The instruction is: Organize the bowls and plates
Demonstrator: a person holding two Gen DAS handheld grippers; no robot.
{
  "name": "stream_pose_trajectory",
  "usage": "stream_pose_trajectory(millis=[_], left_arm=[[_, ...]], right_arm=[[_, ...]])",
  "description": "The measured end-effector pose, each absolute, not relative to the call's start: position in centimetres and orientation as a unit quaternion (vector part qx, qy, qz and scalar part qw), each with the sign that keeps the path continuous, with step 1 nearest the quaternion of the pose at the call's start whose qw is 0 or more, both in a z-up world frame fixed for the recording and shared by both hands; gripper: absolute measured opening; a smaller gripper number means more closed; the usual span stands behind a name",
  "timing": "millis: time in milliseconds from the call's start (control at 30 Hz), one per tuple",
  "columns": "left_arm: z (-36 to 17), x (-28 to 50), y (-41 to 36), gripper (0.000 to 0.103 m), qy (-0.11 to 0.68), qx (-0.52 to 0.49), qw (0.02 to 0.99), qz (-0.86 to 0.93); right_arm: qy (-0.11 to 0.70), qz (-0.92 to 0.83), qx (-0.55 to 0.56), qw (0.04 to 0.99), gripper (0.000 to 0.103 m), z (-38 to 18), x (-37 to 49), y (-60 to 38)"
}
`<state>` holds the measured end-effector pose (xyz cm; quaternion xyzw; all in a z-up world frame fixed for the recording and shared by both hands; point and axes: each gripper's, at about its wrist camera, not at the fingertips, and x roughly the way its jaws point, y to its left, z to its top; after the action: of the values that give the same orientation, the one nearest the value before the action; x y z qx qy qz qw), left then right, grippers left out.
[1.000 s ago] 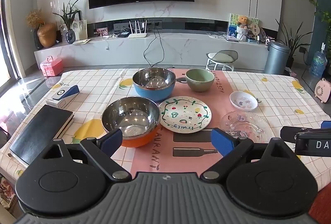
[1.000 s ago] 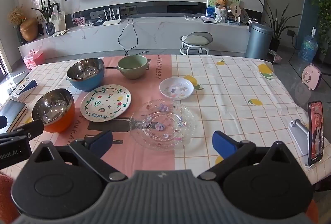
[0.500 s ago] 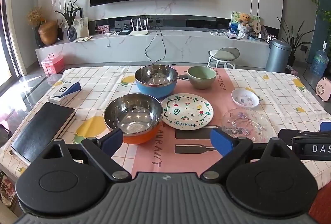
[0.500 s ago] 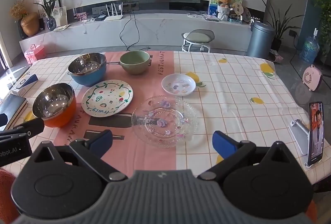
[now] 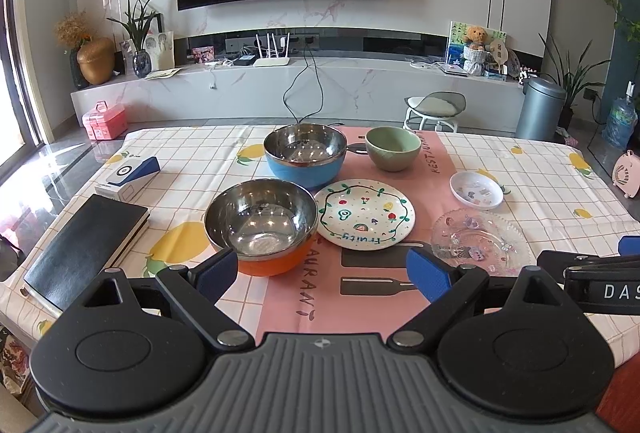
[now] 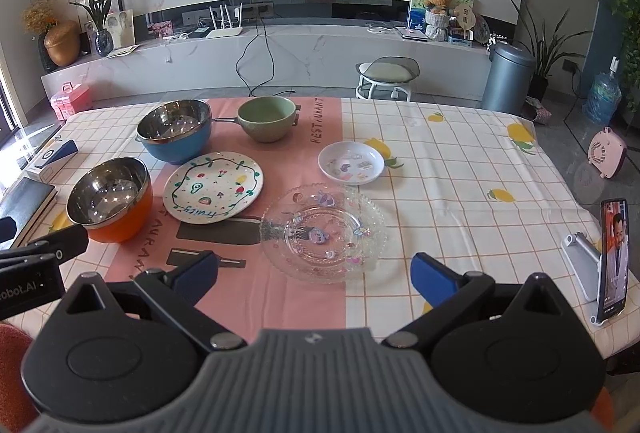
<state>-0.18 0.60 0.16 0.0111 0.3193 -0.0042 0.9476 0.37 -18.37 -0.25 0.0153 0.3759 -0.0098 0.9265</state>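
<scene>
On the table stand an orange steel bowl [image 5: 260, 225] [image 6: 110, 199], a blue steel bowl [image 5: 305, 155] [image 6: 175, 131], a green ceramic bowl [image 5: 393, 148] [image 6: 267, 118], a white painted plate [image 5: 365, 213] [image 6: 213, 186], a small white dish [image 5: 476, 190] [image 6: 351, 162] and a clear glass plate [image 5: 478, 238] [image 6: 323, 231]. My left gripper [image 5: 322, 273] is open and empty, above the near edge just in front of the orange bowl. My right gripper [image 6: 314, 275] is open and empty, just in front of the glass plate.
A black notebook [image 5: 86, 237] and a white-blue box [image 5: 128, 173] lie at the table's left. A phone on a stand [image 6: 612, 257] stands at the right edge. A stool [image 6: 386, 75] and a bin [image 6: 508, 79] stand beyond the table.
Both views have shifted slightly: the dishes sit a little lower in the frames, as both grippers tilted or rose a bit. No dish has moved.
</scene>
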Motion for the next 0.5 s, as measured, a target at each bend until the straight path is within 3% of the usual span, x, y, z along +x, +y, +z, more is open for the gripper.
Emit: stream_pose_trajectory(millis=[500], left_arm=[[0.03, -0.43, 0.68, 0.103, 0.323, 0.007, 0.947, 0.001]], right_arm=[[0.378, -0.01, 0.018, 0.926, 0.1, -0.45, 0.2, -18.28]])
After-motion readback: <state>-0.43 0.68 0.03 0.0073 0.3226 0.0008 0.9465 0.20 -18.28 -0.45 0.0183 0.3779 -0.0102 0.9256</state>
